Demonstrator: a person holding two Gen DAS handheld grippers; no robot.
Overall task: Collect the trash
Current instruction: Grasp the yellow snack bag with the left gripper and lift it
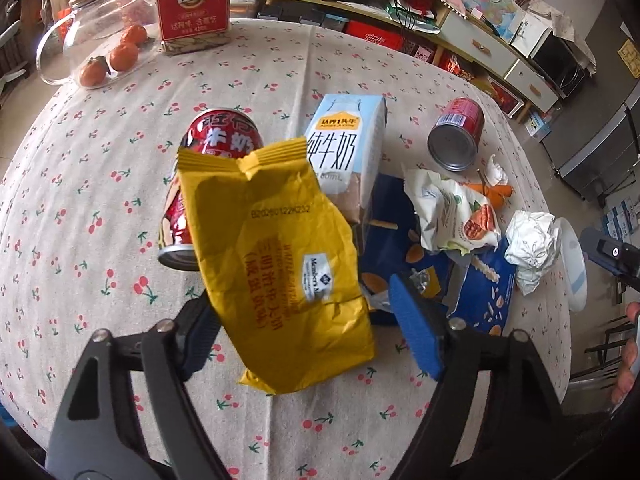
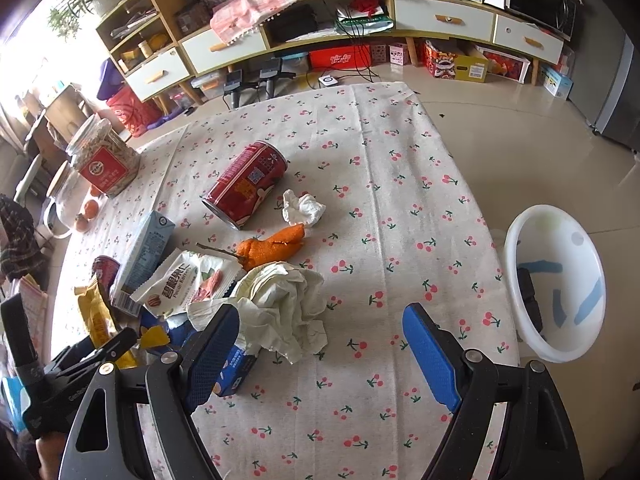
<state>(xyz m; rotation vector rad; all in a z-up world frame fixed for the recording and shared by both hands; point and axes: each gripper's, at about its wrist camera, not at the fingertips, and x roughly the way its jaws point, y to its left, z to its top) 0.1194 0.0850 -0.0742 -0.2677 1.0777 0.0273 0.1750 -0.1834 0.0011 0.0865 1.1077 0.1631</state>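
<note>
Both pictures are bright with soft daylight; in the right wrist view the light pours in from the top left corner, where the window [image 2: 24, 64] is washed out to plain white; the floor [image 2: 500, 120] shines with pale glare; shadows on the table [image 2: 360, 160] are faint and soft; both views bend like a fish's eye, so the table's edges curve and the corners go black; the middle is sharp, but far shelves look a little fuzzy.

Snack bag [image 1: 280, 264] lies in front of the can [image 1: 212, 184] and milk carton [image 1: 348, 148] on the counter [image 1: 100, 184]; crumpled wrappers [image 1: 456, 216] sit to their right.
</note>
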